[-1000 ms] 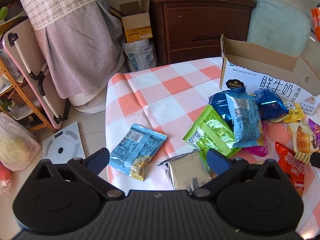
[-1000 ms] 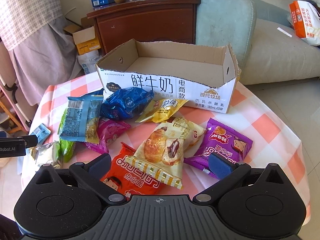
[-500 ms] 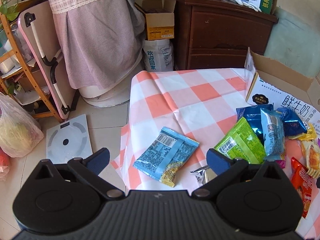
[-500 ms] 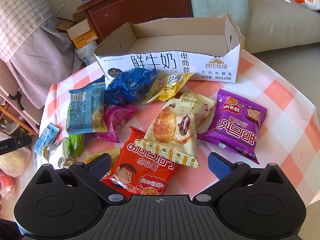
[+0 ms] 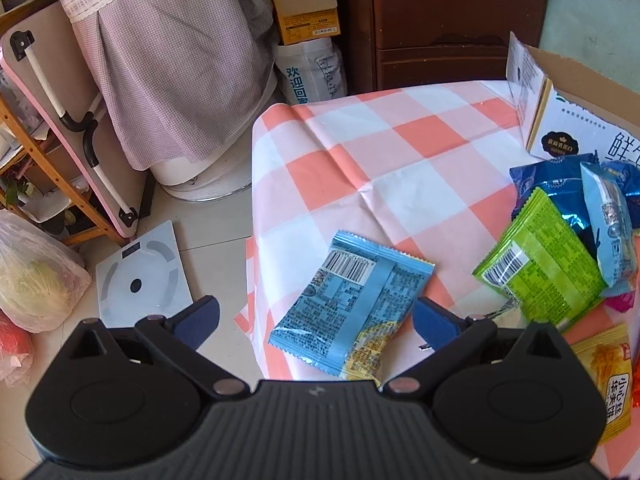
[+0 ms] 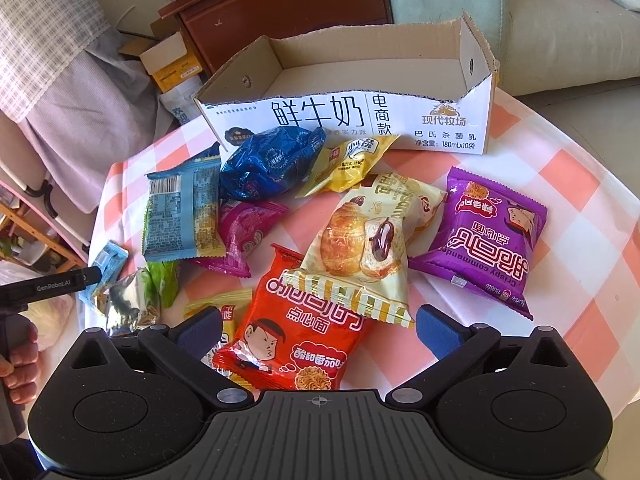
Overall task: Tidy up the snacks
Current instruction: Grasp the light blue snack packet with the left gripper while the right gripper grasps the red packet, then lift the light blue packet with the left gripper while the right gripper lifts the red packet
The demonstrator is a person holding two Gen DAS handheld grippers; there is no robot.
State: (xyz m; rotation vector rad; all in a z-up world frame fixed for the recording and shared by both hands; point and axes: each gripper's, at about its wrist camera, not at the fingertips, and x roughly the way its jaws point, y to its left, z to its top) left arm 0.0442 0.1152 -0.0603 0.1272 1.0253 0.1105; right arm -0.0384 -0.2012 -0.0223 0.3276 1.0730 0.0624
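Observation:
An open, empty cardboard milk box (image 6: 360,124) stands at the back of the checked table (image 6: 576,184); its corner shows in the left wrist view (image 5: 560,132). Several snack packets lie in front of it. My right gripper (image 6: 318,328) is open above a red noodle packet (image 6: 296,332), with a bread packet (image 6: 360,248) and a purple packet (image 6: 488,240) beyond. My left gripper (image 5: 314,316) is open and empty over a light blue packet (image 5: 352,304) at the table's left edge. A green packet (image 5: 544,264) lies to its right.
A dark wooden dresser (image 5: 440,20) and a sofa (image 6: 560,28) stand behind the table. On the floor left of the table are a bathroom scale (image 5: 140,276), a cloth-covered stand (image 5: 172,60), cardboard boxes (image 5: 304,12) and a plastic bag (image 5: 32,276).
My left gripper has swung left and come down toward the light blue packet at the table edge. My right gripper has risen and tilted down over the pile. No packet has moved.

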